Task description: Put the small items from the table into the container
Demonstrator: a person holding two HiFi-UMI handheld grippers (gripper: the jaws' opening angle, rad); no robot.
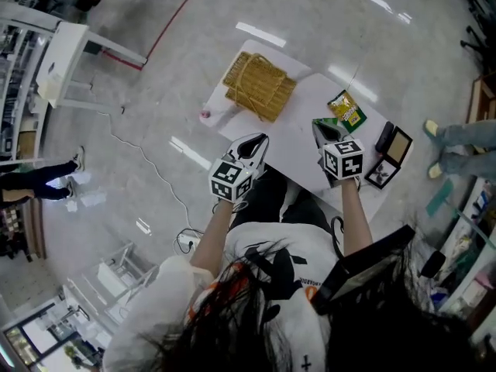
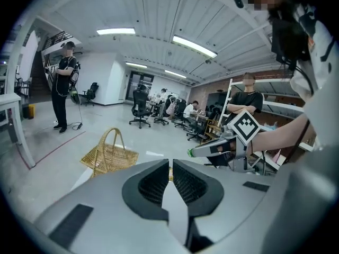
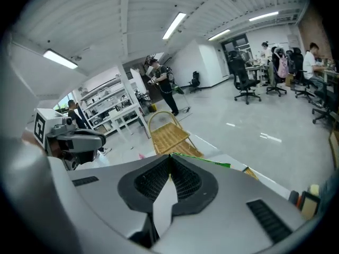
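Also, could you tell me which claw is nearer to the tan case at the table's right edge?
Right. The right claw, shut on a green packet, is left of the tan case; the left claw is farther left, across the table.

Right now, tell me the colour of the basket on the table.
Golden straw-yellow; the basket shows best in the head view.

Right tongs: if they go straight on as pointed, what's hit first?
Probably the wicker basket, dead ahead of the right tongs, which are shut on a green packet; depth is unclear.
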